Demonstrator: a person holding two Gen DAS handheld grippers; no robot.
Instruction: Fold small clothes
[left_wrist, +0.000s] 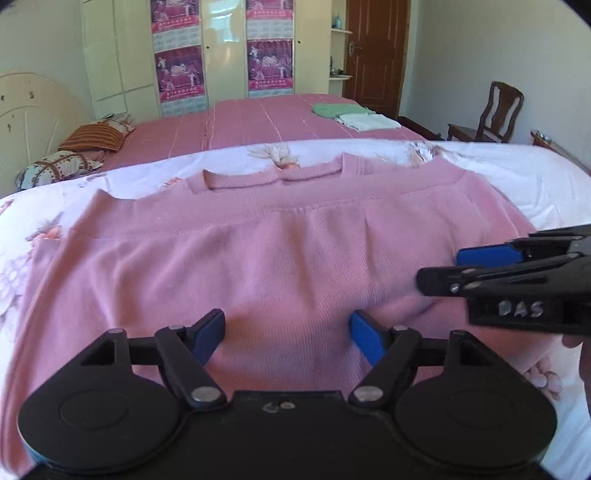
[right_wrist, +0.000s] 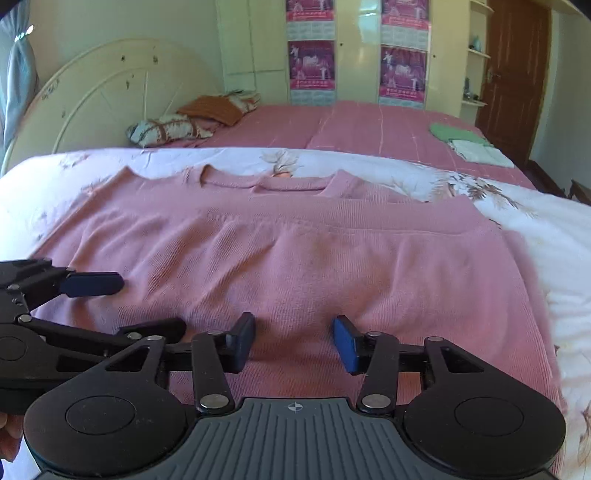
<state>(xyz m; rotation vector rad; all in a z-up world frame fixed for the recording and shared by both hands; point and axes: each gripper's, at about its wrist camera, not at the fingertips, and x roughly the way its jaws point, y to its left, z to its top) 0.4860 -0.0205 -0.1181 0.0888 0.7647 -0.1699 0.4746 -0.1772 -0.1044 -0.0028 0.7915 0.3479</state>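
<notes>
Sweater lies half-folded; your left gripper and right gripper hover spread, empty, ready to pinch its near fold.

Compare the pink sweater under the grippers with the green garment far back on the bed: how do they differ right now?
The pink sweater lies spread out wide, only partly folded, on the white floral sheet; the green garment is already folded compact on the pink bedspread. The pink sweater sits right at both open grippers, left gripper and right gripper; the green garment lies far off beside a folded white piece. Both lie flat on the bed.
</notes>
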